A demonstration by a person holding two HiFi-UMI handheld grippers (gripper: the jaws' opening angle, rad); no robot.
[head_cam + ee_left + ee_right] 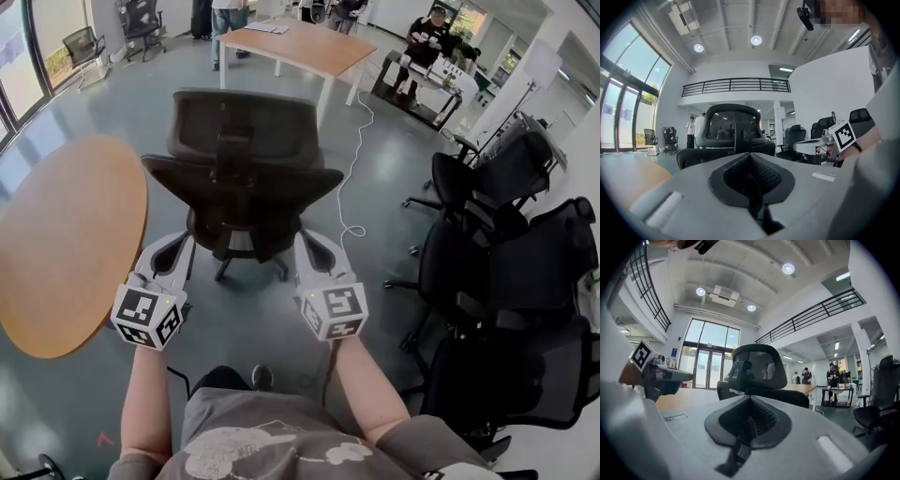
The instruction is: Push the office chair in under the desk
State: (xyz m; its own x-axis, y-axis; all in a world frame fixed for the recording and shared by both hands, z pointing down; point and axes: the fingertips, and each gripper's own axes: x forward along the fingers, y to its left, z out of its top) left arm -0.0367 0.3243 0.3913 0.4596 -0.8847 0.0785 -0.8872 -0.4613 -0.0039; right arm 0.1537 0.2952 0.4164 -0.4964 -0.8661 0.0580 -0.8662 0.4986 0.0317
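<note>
A black mesh-backed office chair (239,173) stands in the middle of the floor with its back towards me. It also fills the centre of the left gripper view (733,126) and the right gripper view (757,366). My left gripper (184,242) points level at the chair's left rear side, jaws shut and empty (749,159). On the right rear side, my right gripper (306,240) is likewise shut on nothing (751,401). Whether either tip touches the chair I cannot tell. The wooden desk (309,47) with white legs lies beyond the chair.
A round wooden table (66,244) is close on the left. Several black office chairs (506,262) crowd the right side. A white cable (354,159) trails across the floor past the chair. People stand at the far tables (427,42).
</note>
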